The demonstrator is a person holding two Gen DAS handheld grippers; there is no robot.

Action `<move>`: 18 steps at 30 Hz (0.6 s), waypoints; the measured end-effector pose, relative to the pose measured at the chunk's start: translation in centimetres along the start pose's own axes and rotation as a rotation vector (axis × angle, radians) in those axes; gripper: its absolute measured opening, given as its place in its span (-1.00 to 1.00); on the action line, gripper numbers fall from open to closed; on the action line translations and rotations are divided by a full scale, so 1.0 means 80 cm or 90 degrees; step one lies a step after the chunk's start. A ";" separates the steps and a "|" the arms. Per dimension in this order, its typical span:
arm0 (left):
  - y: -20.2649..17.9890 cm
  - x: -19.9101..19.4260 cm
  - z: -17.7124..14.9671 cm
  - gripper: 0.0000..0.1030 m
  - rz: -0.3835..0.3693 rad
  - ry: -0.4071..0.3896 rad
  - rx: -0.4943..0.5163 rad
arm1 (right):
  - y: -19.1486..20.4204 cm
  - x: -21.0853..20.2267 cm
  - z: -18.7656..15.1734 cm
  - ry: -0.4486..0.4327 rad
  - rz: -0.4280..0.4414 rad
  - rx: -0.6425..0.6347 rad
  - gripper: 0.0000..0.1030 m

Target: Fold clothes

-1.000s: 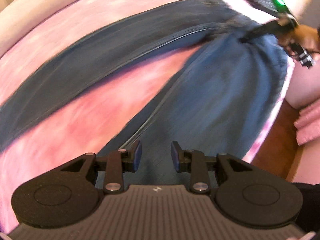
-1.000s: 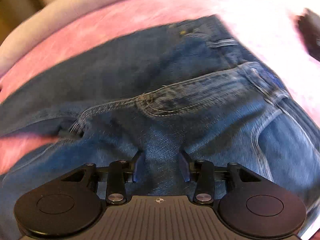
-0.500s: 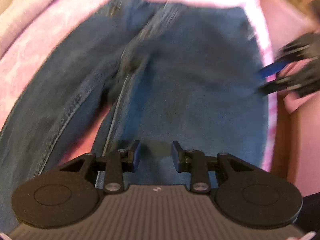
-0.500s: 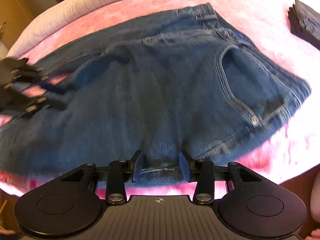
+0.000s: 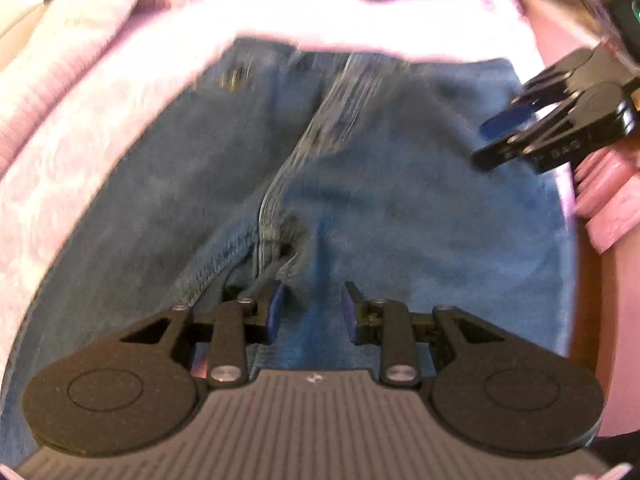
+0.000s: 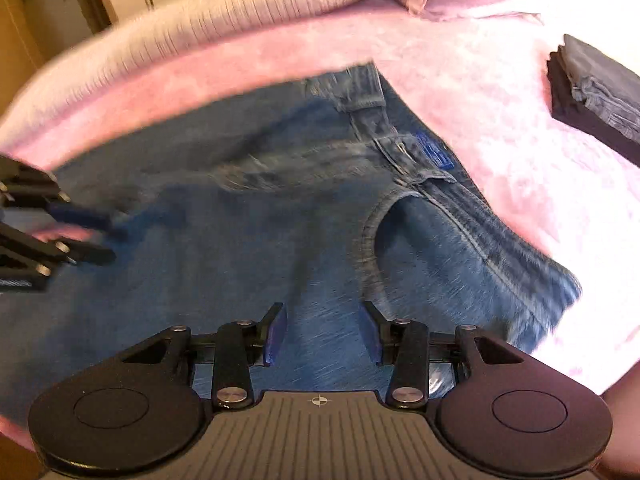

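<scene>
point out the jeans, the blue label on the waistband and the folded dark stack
jeans [image 6: 248,248]: right wrist view, plain denim of the seat.
blue label [image 6: 435,153]: right wrist view, middle of the patch on the waistband.
folded dark stack [image 6: 596,84]: right wrist view, top of the pile on the pink cover.

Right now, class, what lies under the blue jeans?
The jeans lie spread on a pink bedcover, visible all around them. Whatever is beneath the denim itself is covered, so it cannot be seen.

One pair of blue jeans [image 6: 248,264], two grippers, one folded clothes stack [image 6: 596,92], one pink blanket [image 6: 500,92]
</scene>
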State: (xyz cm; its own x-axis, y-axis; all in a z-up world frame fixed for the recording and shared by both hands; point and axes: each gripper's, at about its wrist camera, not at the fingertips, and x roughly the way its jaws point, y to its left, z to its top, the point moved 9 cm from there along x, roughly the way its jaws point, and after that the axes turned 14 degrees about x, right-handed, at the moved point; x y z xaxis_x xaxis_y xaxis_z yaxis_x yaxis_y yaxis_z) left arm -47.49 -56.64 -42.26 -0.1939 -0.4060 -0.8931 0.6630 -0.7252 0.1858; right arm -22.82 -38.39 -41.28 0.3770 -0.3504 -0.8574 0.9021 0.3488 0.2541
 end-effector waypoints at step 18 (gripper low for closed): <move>0.032 -0.173 -0.321 -0.38 0.140 0.255 -0.310 | 0.095 -0.091 -0.068 0.057 0.024 0.049 0.42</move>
State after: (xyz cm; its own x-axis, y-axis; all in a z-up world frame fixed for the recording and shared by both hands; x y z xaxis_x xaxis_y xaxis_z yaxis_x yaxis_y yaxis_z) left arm -24.51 -38.58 -39.95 0.2047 -0.2093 -0.9562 0.9255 -0.2767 0.2587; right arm -19.88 -28.45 -35.59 0.3939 -0.2583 -0.8821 0.9023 0.2915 0.3176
